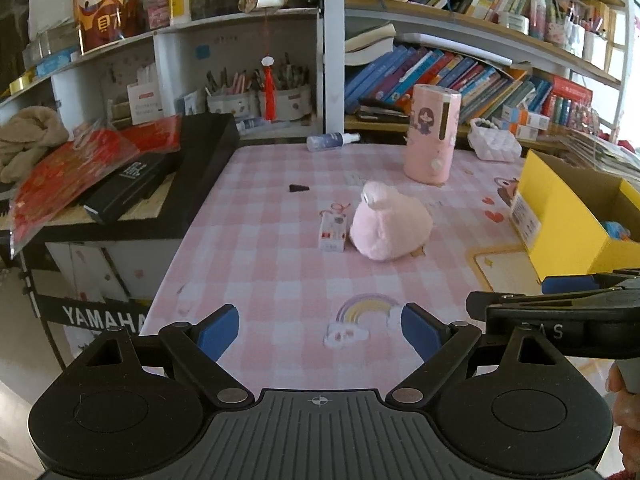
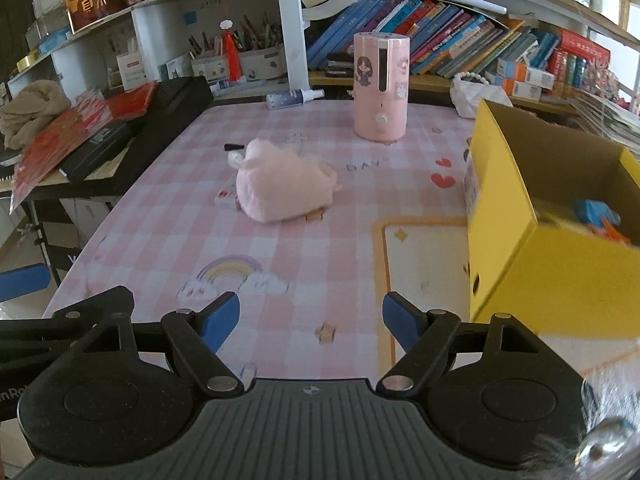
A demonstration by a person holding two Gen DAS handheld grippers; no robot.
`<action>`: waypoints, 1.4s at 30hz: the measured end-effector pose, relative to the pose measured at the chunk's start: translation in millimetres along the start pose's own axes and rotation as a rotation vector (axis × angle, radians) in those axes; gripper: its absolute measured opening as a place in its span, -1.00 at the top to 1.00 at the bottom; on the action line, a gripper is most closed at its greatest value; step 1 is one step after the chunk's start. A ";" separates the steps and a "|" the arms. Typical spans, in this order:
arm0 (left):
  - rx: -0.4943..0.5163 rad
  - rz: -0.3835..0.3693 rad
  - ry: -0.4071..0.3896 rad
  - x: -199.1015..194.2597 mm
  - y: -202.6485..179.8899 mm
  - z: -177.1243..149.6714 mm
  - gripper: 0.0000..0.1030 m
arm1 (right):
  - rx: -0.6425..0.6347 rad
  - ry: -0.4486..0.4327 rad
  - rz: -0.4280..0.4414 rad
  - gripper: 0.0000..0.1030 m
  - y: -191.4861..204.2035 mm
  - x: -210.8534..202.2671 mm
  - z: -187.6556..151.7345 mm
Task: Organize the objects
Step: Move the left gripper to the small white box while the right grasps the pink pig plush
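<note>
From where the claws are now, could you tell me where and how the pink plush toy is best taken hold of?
Probably grip the pink plush toy across its rounded top, coming from above. It lies low and wide on the table, and a small box sits close against one side, so a side approach looks cramped. The soft body should squash between the pads.

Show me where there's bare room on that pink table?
The near strip around the rainbow print is free, and the far-left corner beside the spray bottle. The middle is crowded with the plush, and the yellow box fills the right.
</note>
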State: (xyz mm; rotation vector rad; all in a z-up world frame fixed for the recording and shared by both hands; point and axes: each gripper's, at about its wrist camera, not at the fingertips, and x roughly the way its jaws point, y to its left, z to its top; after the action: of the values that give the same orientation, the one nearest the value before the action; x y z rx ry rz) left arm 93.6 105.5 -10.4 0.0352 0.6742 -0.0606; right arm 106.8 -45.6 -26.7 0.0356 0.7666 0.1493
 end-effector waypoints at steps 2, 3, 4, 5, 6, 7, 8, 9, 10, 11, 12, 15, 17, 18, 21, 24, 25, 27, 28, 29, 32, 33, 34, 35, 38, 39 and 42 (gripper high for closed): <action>-0.003 0.008 0.000 7.3 -2.3 7.2 -0.75 | -0.002 0.000 0.004 -0.50 -4.1 8.4 9.7; -0.006 0.013 0.000 10.6 -3.2 10.4 -0.75 | -0.003 0.002 0.008 -0.50 -5.9 12.6 14.2; -0.008 0.018 0.000 13.8 -3.4 13.2 -0.75 | -0.006 0.003 0.012 -0.50 -7.4 16.8 18.5; -0.011 0.023 0.001 17.3 -4.2 16.1 -0.75 | -0.009 0.005 0.017 -0.50 -9.2 21.5 23.2; -0.014 0.029 0.002 20.8 -5.1 19.2 -0.75 | -0.010 0.005 0.021 -0.50 -10.7 24.9 26.8; -0.017 0.034 0.003 23.9 -5.6 21.7 -0.75 | -0.012 0.005 0.025 -0.51 -12.1 28.7 30.6; -0.021 0.041 0.005 27.0 -5.9 24.2 -0.75 | -0.013 0.005 0.029 -0.51 -13.7 32.6 34.3; -0.025 0.050 0.007 30.1 -5.7 26.4 -0.75 | -0.014 0.006 0.034 -0.51 -15.2 36.6 38.1; -0.030 0.060 0.008 33.0 -5.7 28.7 -0.75 | -0.016 0.006 0.038 -0.52 -16.4 40.4 41.6; -0.036 0.069 0.011 36.1 -5.0 30.5 -0.75 | -0.017 0.008 0.044 -0.53 -17.9 44.8 45.4; -0.044 0.078 0.016 39.6 -4.2 32.4 -0.75 | -0.018 0.009 0.050 -0.55 -19.0 48.1 48.1; -0.064 0.102 0.032 48.5 -2.2 36.9 -0.75 | -0.025 0.006 0.071 -0.61 -20.7 59.0 57.7; -0.070 0.115 0.042 53.8 -1.6 38.7 -0.75 | -0.032 0.000 0.082 -0.67 -20.7 65.3 63.4; -0.071 0.122 0.048 55.9 -2.0 39.0 -0.75 | -0.035 -0.005 0.088 -0.69 -21.0 68.7 65.9; -0.080 0.141 0.073 63.4 -1.0 38.9 -0.75 | -0.051 -0.020 0.102 -0.73 -19.7 79.5 75.0; -0.098 0.163 0.100 69.1 1.9 37.6 -0.75 | -0.090 -0.051 0.125 -0.73 -15.0 88.6 83.4; -0.103 0.170 0.107 70.5 3.2 37.0 -0.76 | -0.108 -0.062 0.138 -0.73 -12.6 91.2 85.8; -0.111 0.183 0.121 73.1 5.7 35.9 -0.75 | -0.146 -0.076 0.173 -0.73 -6.3 98.2 90.0; -0.113 0.188 0.127 74.5 6.9 35.4 -0.75 | -0.163 -0.078 0.193 -0.73 -3.4 101.3 91.1; -0.116 0.193 0.133 75.5 8.0 35.0 -0.75 | -0.183 -0.075 0.214 -0.73 0.4 104.9 91.8; -0.124 0.205 0.149 78.2 11.6 34.3 -0.75 | -0.262 -0.054 0.251 -0.68 12.9 120.1 92.6; -0.126 0.210 0.155 79.2 13.0 34.2 -0.75 | -0.290 -0.050 0.250 -0.68 17.1 125.4 91.5; -0.129 0.213 0.160 80.4 14.2 34.1 -0.75 | -0.311 -0.044 0.247 -0.68 20.6 130.3 90.4; -0.132 0.216 0.166 81.6 15.1 33.8 -0.75 | -0.331 -0.033 0.241 -0.68 23.8 136.5 89.8; -0.135 0.219 0.177 85.2 15.0 34.6 -0.75 | -0.417 -0.050 0.190 -0.69 32.3 150.0 86.1; -0.134 0.217 0.179 86.8 15.4 35.1 -0.75 | -0.450 -0.056 0.176 -0.69 34.8 153.4 85.0; -0.122 0.207 0.181 91.2 12.2 37.1 -0.75 | -0.524 -0.072 0.128 -0.67 37.0 164.3 81.6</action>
State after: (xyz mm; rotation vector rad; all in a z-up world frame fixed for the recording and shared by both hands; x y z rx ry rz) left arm 188.6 111.7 -38.3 -0.0076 0.8509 0.1848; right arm 275.6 17.0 -77.8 -0.4058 0.6342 0.4643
